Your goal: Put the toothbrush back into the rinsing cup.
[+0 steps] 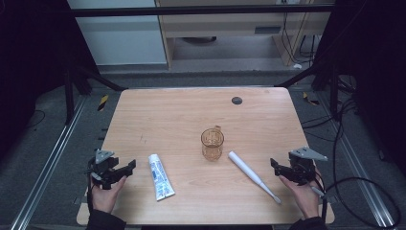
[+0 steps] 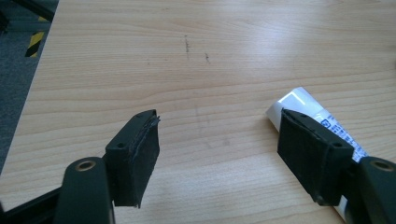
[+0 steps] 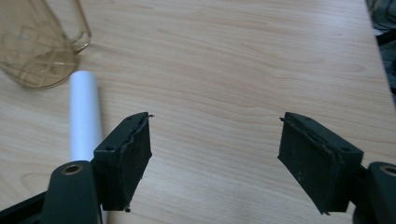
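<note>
Cup cropped at frame edge

The wooden table carries a toothpaste tube, amber glass mug (upright) and white toothbrush.

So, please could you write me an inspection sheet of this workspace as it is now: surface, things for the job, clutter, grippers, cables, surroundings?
Surface: wooden table, light grain, a few faint dark marks, one round dark cap near the far edge.
Job's things: amber glass mug upright at centre; toothpaste tube lying flat on its left; white toothbrush lying diagonally on its right.
Clutter: nothing seen.
Grippers: left gripper open, empty, beside the tube; right gripper open, empty, beside the toothbrush.
Cables: black cables on the floor at right.
Surroundings: dark frame bars, grey floor, wooden furniture behind.
</note>
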### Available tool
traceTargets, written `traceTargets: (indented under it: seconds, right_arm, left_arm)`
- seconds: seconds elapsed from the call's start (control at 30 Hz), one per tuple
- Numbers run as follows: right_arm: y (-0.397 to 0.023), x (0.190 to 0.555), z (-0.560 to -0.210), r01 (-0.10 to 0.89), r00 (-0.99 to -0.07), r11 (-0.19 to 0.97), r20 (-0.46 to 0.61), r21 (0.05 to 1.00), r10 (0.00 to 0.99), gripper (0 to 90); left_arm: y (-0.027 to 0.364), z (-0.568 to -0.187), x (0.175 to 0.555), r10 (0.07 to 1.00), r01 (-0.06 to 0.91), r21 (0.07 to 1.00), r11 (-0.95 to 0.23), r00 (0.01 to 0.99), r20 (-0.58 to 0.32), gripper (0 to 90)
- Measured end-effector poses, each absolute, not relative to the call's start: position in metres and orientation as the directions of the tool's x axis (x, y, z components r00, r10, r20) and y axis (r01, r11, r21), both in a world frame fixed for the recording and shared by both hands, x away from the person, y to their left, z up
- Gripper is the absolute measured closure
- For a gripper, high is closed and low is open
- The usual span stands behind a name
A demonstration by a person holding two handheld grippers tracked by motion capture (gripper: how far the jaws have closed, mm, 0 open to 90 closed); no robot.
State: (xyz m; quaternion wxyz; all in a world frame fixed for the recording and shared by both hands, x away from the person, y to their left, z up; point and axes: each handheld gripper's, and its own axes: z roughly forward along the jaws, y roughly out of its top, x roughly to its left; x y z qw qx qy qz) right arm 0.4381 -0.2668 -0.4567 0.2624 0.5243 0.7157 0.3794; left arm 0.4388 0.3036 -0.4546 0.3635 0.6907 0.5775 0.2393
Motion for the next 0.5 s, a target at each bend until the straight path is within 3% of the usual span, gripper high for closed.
traceTargets:
  seconds: [0.5]
  right_arm:
    - [-0.245, 0.418, -0.464, 0.608, -0.442, 0.262, 0.045, 0.750, 0.896, 32.0]
  left_arm:
    - [0.293, -0.460, 0.428, 0.973, 0.627, 0.770, -0.119, 0.228, -0.035, 35.6]
